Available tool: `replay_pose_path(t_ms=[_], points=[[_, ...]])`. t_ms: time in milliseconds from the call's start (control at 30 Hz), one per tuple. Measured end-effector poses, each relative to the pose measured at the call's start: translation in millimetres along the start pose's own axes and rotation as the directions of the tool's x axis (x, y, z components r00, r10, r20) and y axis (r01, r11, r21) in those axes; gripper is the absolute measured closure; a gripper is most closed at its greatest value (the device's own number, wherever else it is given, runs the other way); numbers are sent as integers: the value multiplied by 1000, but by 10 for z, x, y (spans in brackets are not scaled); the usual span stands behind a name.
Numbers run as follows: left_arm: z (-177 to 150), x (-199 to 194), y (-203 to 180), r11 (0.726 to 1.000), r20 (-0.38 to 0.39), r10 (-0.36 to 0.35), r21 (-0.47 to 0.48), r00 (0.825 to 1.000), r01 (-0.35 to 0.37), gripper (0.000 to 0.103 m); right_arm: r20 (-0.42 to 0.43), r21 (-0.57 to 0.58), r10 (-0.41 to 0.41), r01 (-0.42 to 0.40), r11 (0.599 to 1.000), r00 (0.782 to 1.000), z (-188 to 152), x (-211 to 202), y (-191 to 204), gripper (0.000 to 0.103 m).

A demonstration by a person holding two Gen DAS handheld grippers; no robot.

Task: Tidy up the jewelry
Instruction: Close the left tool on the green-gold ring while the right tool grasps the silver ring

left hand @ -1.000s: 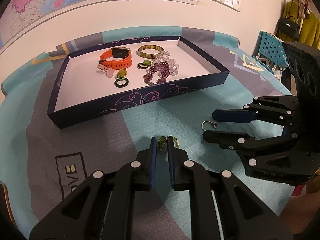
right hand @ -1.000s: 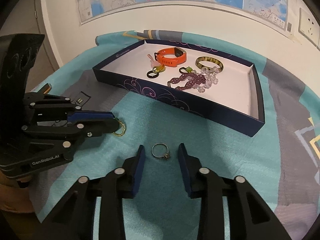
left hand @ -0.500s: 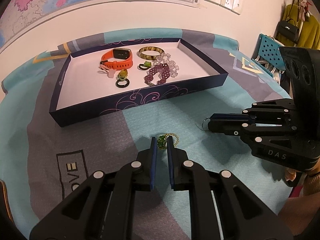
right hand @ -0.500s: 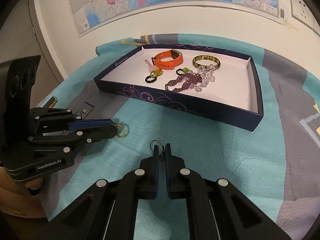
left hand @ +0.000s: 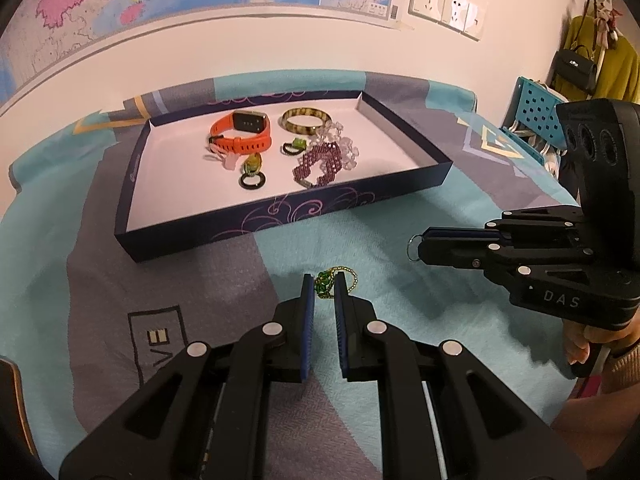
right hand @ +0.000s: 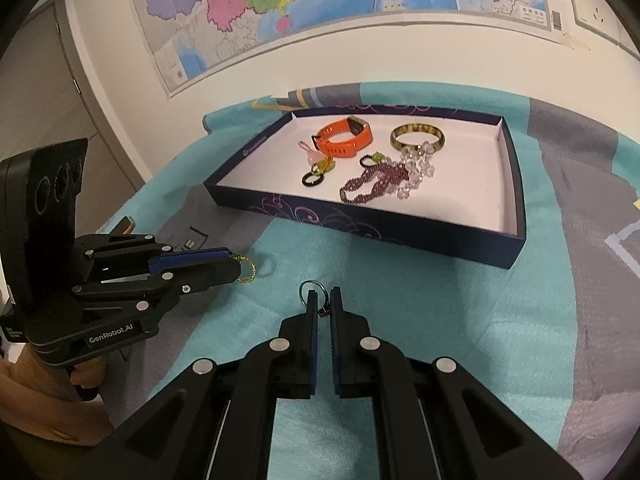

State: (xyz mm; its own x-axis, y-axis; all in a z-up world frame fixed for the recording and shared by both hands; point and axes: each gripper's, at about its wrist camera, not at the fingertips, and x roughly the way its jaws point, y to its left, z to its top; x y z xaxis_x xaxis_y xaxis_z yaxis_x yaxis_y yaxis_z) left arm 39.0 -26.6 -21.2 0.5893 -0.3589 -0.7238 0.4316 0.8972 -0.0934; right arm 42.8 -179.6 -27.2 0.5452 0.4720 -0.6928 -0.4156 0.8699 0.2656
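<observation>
matt fuzzy cloth (right hand: 460, 320), glossy bangle (right hand: 417, 138), thin metal ring (right hand: 314, 290)

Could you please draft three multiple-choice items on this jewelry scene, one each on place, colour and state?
1. Where does the orange watch lie?
A. inside the dark blue tray
B. on the teal cloth
C. in the left gripper

2. What colour is the bead on the gold beaded ring held in the left gripper?
A. red
B. green
C. white

3. What is the state of the right gripper?
A. wide open
B. shut on nothing
C. shut on the silver ring

Answers: 1 A, the watch rests on the tray's white floor; 2 B, a green bead shows between the pads; 3 C, the ring's loop sticks out of the closed pads.
</observation>
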Motion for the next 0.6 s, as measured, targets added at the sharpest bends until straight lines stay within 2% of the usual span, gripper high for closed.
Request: replay_pose_path(t_ms=[600], points=[[127,-130,-8,1000,49,8,12,999,-9,92,53,1,14,-14,1000,999,155,-95,-15,99]])
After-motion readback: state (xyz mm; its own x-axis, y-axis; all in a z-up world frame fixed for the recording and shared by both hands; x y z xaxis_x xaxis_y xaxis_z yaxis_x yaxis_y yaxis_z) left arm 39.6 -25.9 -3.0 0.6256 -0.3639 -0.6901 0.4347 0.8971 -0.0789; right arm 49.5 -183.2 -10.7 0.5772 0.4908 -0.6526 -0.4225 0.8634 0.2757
